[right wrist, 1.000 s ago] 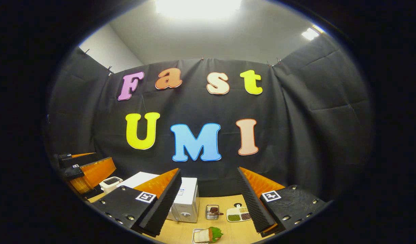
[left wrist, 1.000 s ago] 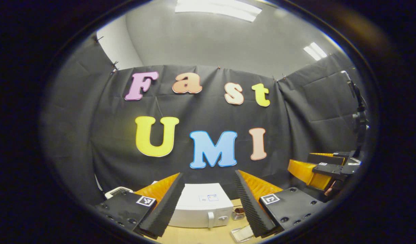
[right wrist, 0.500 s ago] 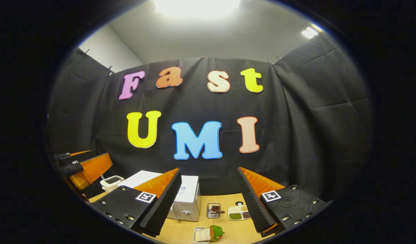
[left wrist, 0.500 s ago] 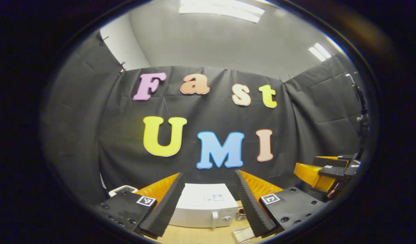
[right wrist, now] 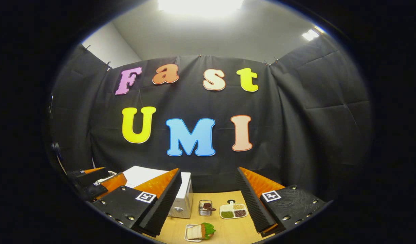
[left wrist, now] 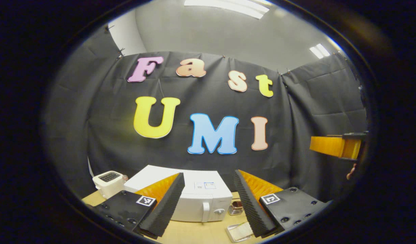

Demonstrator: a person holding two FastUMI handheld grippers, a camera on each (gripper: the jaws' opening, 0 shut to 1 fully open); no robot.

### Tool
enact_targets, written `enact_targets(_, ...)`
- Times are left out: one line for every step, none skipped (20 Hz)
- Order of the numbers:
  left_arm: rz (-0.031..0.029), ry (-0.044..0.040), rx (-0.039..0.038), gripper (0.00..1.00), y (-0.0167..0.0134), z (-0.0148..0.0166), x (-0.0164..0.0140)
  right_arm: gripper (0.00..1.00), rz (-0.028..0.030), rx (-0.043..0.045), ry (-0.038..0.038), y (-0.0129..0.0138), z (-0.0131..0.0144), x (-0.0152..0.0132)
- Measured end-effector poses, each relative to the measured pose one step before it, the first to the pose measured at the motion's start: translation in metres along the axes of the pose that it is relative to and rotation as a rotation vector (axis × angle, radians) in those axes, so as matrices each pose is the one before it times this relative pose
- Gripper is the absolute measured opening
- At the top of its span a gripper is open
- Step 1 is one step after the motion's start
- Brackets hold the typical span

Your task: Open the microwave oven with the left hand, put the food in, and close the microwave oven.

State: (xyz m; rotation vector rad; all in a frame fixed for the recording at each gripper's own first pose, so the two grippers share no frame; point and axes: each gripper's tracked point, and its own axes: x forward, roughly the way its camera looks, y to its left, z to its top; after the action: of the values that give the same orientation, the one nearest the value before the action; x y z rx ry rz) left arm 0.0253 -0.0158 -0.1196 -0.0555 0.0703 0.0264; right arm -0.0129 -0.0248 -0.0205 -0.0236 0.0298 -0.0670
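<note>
A white microwave (left wrist: pixel 197 198) stands on the wooden table, door closed, with a vertical handle (left wrist: pixel 205 212) and a knob at its right. My left gripper (left wrist: pixel 208 174) is open, hanging in the air in front of and above it, holding nothing. In the right gripper view the microwave (right wrist: pixel 181 200) stands at the left, and the food, a sandwich with lettuce on a small white tray (right wrist: pixel 198 231), lies near the table's front. My right gripper (right wrist: pixel 208 169) is open above the table, apart from the food. The left gripper (right wrist: pixel 92 181) shows at the far left there.
A white toaster (left wrist: pixel 107 180) stands left of the microwave. A small metal cup (right wrist: pixel 205 207) and a sectioned dish of beans (right wrist: pixel 233 210) lie right of the microwave. The right gripper (left wrist: pixel 335 146) hovers at the far right of the left gripper view.
The left gripper has tipped down toward the microwave, which now shows larger, with the toaster beside it. In the right gripper view more of the table and the food tray shows.
</note>
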Motion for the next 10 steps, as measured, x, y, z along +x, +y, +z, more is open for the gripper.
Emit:
enact_targets(-0.00778,0.00222,0.00625,0.96,-0.00299,-0.01292,0.00530,0.97,0.00049,-0.00055,0.00460,-0.00164,-0.00344,-0.00003)
enact_targets(0.00358,0.00262,0.01138,0.96,0.00053,-0.01090,0.00571,0.97,0.00079,-0.00107,0.00140,-0.00137,-0.00093,-0.00003)
enact_targets(0.00460,0.00832,0.01478,0.96,0.00127,-0.01403,0.00753,0.97,-0.00460,-0.00415,0.00199,-0.00245,-0.00084,0.00071)
enact_targets(0.00170,0.01680,0.01322,0.96,0.00019,-0.01381,0.00793,0.97,-0.00589,-0.00576,0.00311,-0.00337,-0.00314,0.00185)
enact_targets(0.00231,0.01492,0.00943,0.97,-0.00195,-0.01560,0.00740,0.97,-0.00471,-0.00570,0.00500,-0.00202,-0.00337,0.00044)
enact_targets(-0.00268,0.01732,0.00757,0.97,-0.00134,-0.01508,0.00879,0.97,-0.00582,-0.00400,0.00795,-0.00210,-0.00341,0.00160)
enact_targets(0.00069,0.02581,0.01230,0.97,-0.00106,-0.01779,0.01127,0.97,-0.00117,-0.00206,0.00926,-0.00115,-0.00384,0.00119)
enact_targets(-0.00388,0.03202,0.00690,0.97,-0.00112,-0.01715,0.01070,0.97,-0.00191,-0.00237,0.00936,-0.00159,-0.00262,0.00061)
enact_targets(-0.00199,0.02313,-0.00055,0.97,-0.00009,-0.01672,0.01168,0.97,-0.00358,-0.00523,0.00814,-0.00243,-0.00300,0.00198)
enact_targets(-0.00096,0.02896,-0.00145,0.97,-0.00170,-0.01438,0.01201,0.97,-0.00538,-0.00757,0.00691,-0.00320,-0.00224,0.00169)
